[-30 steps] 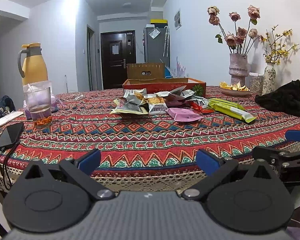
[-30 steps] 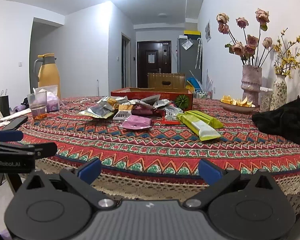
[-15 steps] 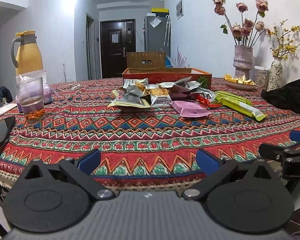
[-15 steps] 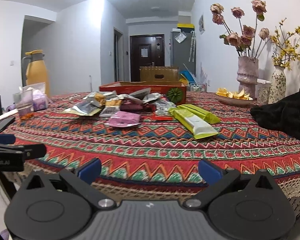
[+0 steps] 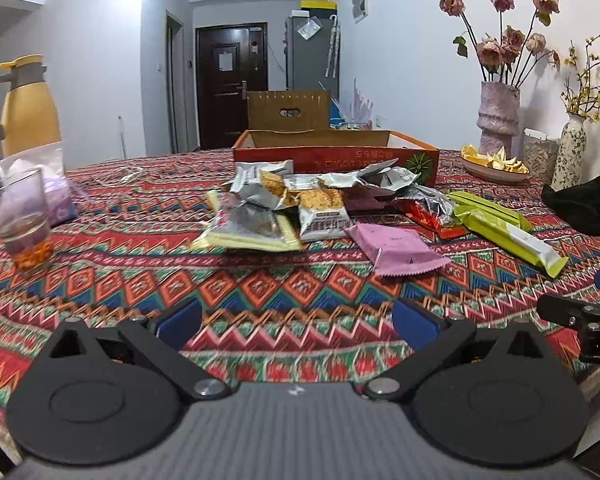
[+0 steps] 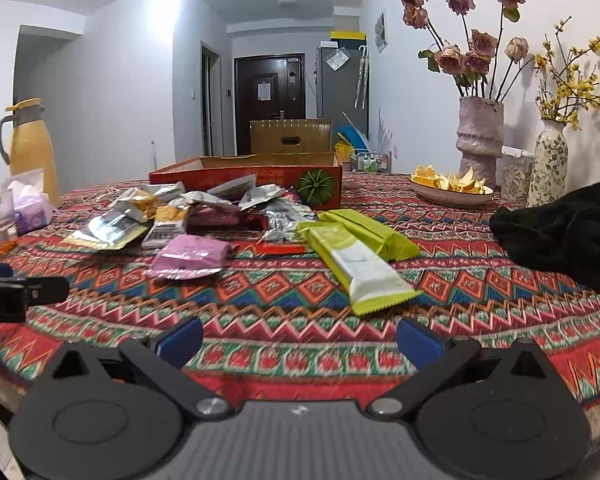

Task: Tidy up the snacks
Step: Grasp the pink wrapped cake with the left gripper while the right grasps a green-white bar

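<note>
A pile of snack packets lies mid-table in front of an open orange cardboard box. It includes a pink packet, two long green bars and silver packets. The same pile, pink packet, green bars and box show in the right wrist view. My left gripper is open and empty above the near tablecloth. My right gripper is open and empty, near the green bars.
A glass, tissue pack and yellow jug stand at the left. A bowl of peels, two flower vases and a black cloth are at the right. The patterned tablecloth covers the table.
Both grippers have moved forward over the table edge towards the snack pile, which now looks larger and nearer. Both stay open.
</note>
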Demonstrator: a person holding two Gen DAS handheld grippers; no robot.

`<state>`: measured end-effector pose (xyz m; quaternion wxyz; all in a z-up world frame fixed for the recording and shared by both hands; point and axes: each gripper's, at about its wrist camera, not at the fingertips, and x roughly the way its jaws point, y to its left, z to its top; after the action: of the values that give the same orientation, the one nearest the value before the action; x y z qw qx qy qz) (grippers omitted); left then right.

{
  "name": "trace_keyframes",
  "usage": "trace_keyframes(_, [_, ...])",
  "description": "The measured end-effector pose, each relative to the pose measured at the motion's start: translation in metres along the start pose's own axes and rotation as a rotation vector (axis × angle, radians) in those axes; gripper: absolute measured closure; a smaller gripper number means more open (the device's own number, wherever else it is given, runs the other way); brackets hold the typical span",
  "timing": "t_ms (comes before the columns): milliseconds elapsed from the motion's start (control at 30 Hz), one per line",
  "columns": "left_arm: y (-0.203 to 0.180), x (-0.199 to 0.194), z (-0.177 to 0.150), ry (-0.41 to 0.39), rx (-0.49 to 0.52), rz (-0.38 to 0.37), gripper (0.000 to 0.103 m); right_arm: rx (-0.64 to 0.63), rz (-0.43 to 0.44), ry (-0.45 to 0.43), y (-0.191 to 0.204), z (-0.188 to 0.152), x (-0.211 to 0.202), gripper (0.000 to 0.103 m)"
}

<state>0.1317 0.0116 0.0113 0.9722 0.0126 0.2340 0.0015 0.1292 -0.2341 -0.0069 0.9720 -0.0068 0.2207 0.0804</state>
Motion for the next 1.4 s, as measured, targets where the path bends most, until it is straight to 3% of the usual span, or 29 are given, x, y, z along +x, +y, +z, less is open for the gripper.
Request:
trace_keyframes(200, [-0.022, 0.031, 0.021, 0.028, 0.043, -0.052, 0.000, 0.000, -0.026, 0.012, -0.017, 0.021, 0.028, 0.000])
trace_keyframes(400, [-0.056, 0.068, 0.043, 0.072, 0.066, -0.109, 0.000, -0.013, 0.042, 0.022, -0.044, 0.044, 0.064, 0.000])
trace_keyframes(567, [-0.078, 0.100, 0.057, 0.115, 0.069, -0.115, 0.006, -0.051, 0.107, 0.135, -0.058, 0.060, 0.094, 0.000])
trace_keyframes(700, [-0.083, 0.122, 0.061, 0.168, 0.034, -0.103, 0.016, -0.045, 0.157, 0.176, -0.067, 0.063, 0.114, 0.025])
trace_keyframes(867, [-0.084, 0.136, 0.060, 0.209, 0.012, -0.061, 0.039, -0.025, 0.217, 0.199, -0.070, 0.066, 0.129, 0.039])
trace_keyframes(1033, [-0.085, 0.134, 0.059, 0.207, 0.006, -0.050, 0.040, -0.019, 0.231, 0.215, -0.071, 0.067, 0.133, 0.064])
trace_keyframes(1400, [-0.080, 0.089, 0.052, 0.177, 0.013, -0.064, 0.041, 0.013, 0.213, 0.204, -0.068, 0.048, 0.089, 0.065])
